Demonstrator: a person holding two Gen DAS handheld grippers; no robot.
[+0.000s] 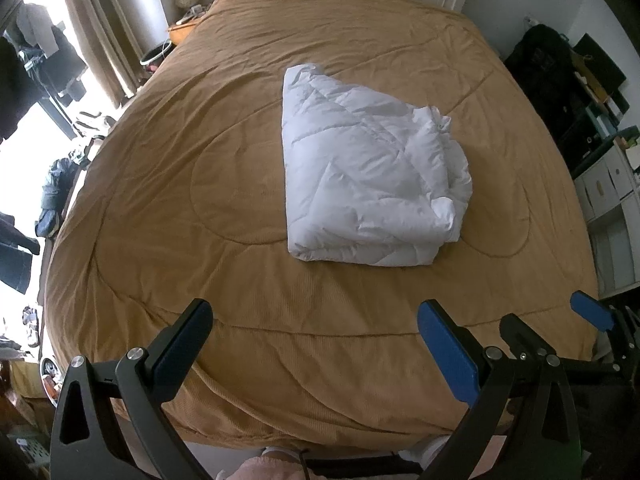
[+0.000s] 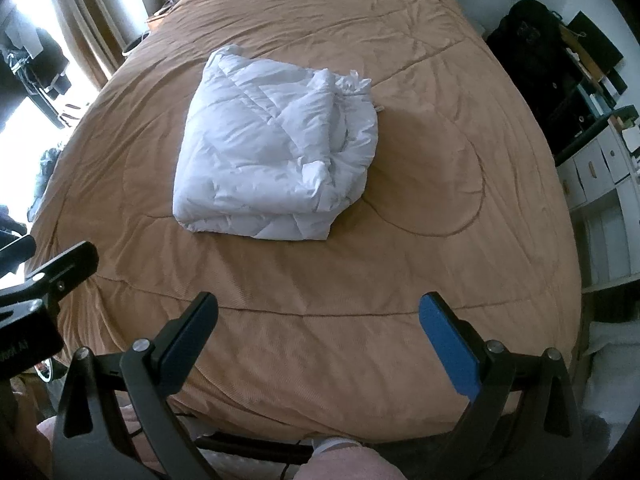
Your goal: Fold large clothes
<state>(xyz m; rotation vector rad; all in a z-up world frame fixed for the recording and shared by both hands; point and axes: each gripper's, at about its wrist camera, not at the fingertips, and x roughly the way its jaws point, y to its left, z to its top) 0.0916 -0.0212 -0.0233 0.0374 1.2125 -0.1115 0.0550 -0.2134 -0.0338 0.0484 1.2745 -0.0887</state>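
From the left wrist view, a white quilted duvet (image 1: 372, 176) lies folded into a thick, roughly square bundle on the bed (image 1: 160, 208), about the middle of the mattress and slightly toward its right edge. Its left and near sides are smooth, rounded folds; its right side is bunched, with loose crumpled layers and a puckered corner showing at the far right. Stitched quilting lines cross the top face diagonally. The tan corduroy-textured cover under it is spread flat with curved seams and light creases. The left tongs (image 1: 316, 334) hang above the near edge of the bed with the 2 fingers spread wide and nothing between them, well apart from the duvet. The right tongs (image 1: 556, 320) show at the near right corner, also spread.

From the right wrist view, the same duvet (image 2: 272, 152) sits left of centre, its stacked layers visible along the near side and its gathered, wrinkled ends facing the right edge of the bed (image 2: 460, 240). The right tongs (image 2: 318, 334) are spread wide and empty over the near edge. Only part of the left tongs' body (image 2: 60, 272) appears at the left.
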